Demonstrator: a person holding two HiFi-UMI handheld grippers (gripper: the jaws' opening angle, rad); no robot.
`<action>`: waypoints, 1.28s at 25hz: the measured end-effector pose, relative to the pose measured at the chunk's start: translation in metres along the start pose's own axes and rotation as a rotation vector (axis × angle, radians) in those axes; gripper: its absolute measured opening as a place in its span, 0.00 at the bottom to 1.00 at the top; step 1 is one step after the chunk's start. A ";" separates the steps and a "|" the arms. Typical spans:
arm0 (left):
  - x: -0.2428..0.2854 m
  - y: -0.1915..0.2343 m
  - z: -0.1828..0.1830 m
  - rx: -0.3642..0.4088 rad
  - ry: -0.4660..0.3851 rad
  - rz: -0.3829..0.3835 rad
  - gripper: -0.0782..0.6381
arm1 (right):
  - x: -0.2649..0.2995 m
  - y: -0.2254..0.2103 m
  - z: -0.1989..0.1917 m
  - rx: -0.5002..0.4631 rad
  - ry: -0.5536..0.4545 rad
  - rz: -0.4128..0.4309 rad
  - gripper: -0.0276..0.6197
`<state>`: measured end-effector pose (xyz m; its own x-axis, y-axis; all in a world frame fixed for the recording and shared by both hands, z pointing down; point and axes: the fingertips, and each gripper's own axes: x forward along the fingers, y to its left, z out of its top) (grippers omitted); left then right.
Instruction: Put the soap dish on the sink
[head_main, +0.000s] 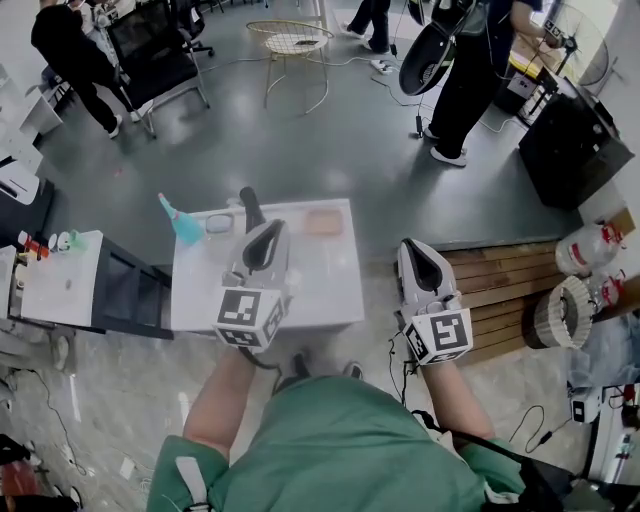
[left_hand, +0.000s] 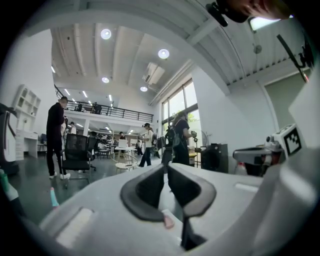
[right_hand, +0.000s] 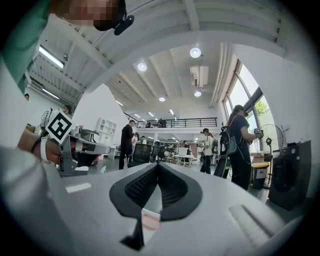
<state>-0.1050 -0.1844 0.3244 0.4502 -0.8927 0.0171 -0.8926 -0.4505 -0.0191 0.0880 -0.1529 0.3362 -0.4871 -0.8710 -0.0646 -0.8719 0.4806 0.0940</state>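
A pale pink soap dish (head_main: 322, 222) lies near the far edge of the white sink unit (head_main: 320, 285) in the head view. Close to it on that top are a black tap (head_main: 249, 207), a small grey dish (head_main: 218, 223) and a teal brush (head_main: 181, 224). My left gripper (head_main: 264, 243) hovers over the unit's near left part, jaws shut and empty. My right gripper (head_main: 417, 260) hangs off the unit's right side, shut and empty too. Both gripper views look level across the room: left gripper (left_hand: 166, 167), right gripper (right_hand: 157, 165). Neither shows the soap dish.
A wooden pallet (head_main: 505, 290) lies right of the unit, and a white side table (head_main: 60, 280) with small bottles stands to its left. Beyond are a black office chair (head_main: 160, 45), a wire stool (head_main: 290, 45), a black box (head_main: 570, 150) and standing people (head_main: 470, 70).
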 end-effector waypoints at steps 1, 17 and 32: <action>-0.002 0.000 0.002 0.004 -0.007 0.004 0.13 | -0.001 0.000 0.000 0.002 0.000 0.000 0.05; -0.005 -0.002 0.006 0.023 -0.030 0.001 0.13 | 0.001 0.000 -0.006 0.010 0.007 0.005 0.05; 0.001 0.000 0.003 0.030 -0.020 0.005 0.13 | 0.006 -0.002 -0.010 0.018 0.020 0.007 0.05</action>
<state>-0.1050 -0.1851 0.3211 0.4464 -0.8948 -0.0033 -0.8938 -0.4458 -0.0486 0.0871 -0.1603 0.3458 -0.4920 -0.8695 -0.0441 -0.8694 0.4882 0.0761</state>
